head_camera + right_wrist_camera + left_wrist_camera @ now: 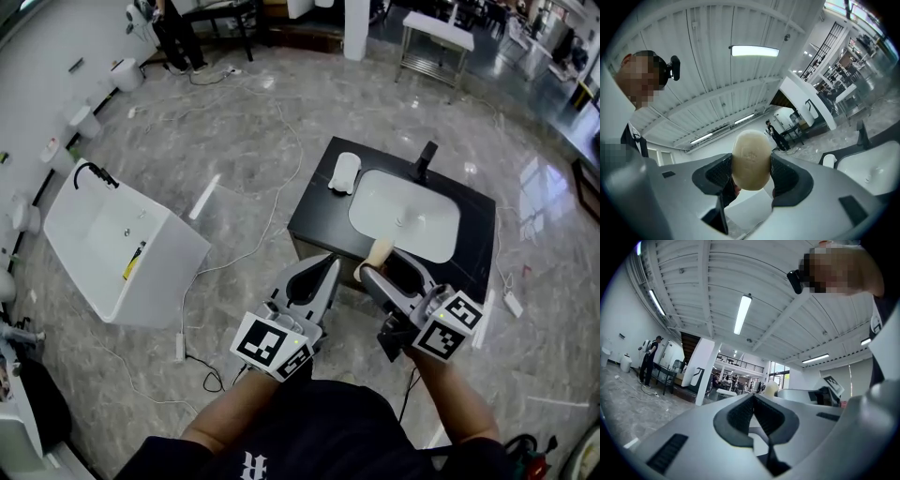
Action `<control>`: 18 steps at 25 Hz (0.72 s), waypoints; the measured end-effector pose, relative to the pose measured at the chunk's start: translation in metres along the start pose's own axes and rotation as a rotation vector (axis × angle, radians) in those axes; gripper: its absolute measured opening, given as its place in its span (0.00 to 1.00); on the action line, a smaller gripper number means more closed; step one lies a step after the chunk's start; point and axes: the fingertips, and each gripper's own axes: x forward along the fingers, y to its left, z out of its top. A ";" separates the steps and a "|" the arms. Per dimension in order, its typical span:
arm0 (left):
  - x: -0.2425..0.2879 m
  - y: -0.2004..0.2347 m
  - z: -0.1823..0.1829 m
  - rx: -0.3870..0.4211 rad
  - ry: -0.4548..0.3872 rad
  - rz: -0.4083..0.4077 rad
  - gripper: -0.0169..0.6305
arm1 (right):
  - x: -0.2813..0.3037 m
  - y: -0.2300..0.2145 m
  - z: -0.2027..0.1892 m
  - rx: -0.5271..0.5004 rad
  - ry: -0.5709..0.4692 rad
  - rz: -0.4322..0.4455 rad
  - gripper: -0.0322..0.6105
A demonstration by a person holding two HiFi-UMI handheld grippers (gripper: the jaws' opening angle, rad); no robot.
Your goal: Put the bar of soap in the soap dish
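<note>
A cream oval bar of soap (pixel 379 252) is held upright in my right gripper (pixel 382 266), which is shut on it just in front of the black counter's (pixel 317 211) near edge. In the right gripper view the soap (pixel 751 160) fills the gap between the two dark pads. The white soap dish (pixel 345 172) lies at the counter's far left corner, beside the white sink basin (pixel 445 234); the dish (pixel 828 161) also shows low at the right. My left gripper (pixel 324 268) hovers shut and empty left of the soap, its pads (pixel 740 414) meeting.
A black faucet (pixel 427 157) stands behind the basin. A white freestanding tub (pixel 122 244) sits on the marble floor at left, with cables (pixel 272 202) trailing between it and the counter. A white bench (pixel 436 33) and a person (pixel 178 33) are far back.
</note>
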 end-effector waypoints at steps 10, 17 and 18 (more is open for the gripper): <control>0.040 0.107 0.011 -0.017 0.025 -0.089 0.04 | 0.099 -0.046 0.017 0.000 -0.039 -0.111 0.45; 0.070 0.150 0.001 -0.034 0.035 -0.103 0.04 | 0.133 -0.091 0.017 0.013 -0.025 -0.181 0.45; 0.076 0.156 -0.002 -0.036 0.037 -0.103 0.04 | 0.136 -0.099 0.017 0.015 -0.021 -0.188 0.45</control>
